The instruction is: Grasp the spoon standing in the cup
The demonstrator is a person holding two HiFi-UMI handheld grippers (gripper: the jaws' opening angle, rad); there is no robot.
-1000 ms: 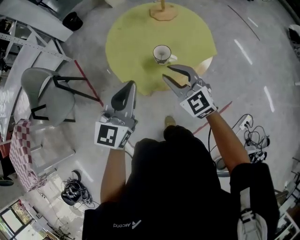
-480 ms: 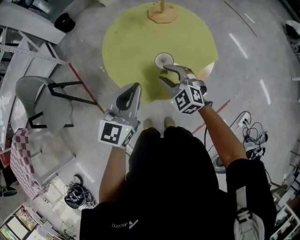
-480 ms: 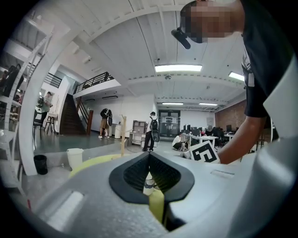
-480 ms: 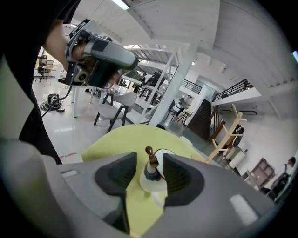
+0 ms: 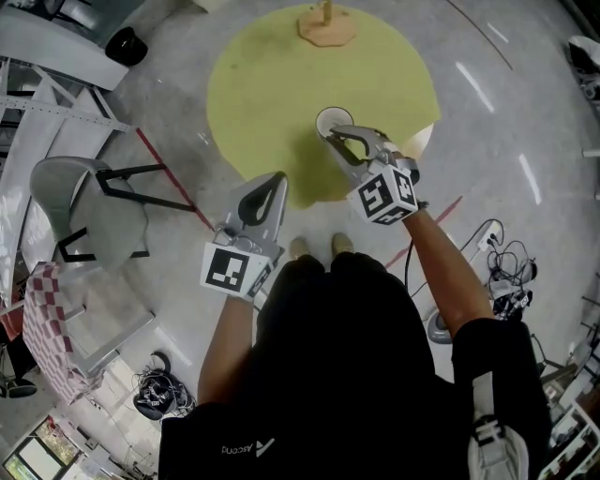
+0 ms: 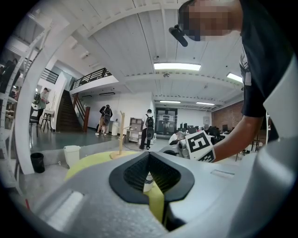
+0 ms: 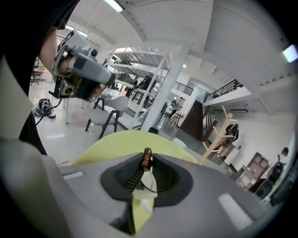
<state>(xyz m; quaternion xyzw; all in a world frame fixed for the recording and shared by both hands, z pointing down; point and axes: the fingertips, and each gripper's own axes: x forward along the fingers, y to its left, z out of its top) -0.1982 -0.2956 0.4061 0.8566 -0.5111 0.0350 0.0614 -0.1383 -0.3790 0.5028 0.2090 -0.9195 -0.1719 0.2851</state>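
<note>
A white cup (image 5: 328, 118) stands on the round yellow-green table (image 5: 262, 84) near its front edge. In the right gripper view the spoon (image 7: 147, 160) rises from the cup (image 7: 147, 184) with its brown handle top between the jaw tips. My right gripper (image 5: 331, 135) (image 7: 147, 157) reaches over the cup's near rim; its jaws are closing and the tips pinch the spoon's handle. The left gripper (image 5: 278, 176) (image 6: 149, 154) hangs lower left, off the table's front edge, shut and empty.
A wooden stand (image 5: 326, 21) sits at the table's far side. A grey chair (image 5: 84, 202) and metal shelving are to the left, a black bin (image 5: 125, 44) at the upper left. Cables (image 5: 511, 272) lie on the floor at right.
My right gripper moved forward to the cup, opened wide, then closed its jaws round the spoon's handle. The left gripper barely shifted.
</note>
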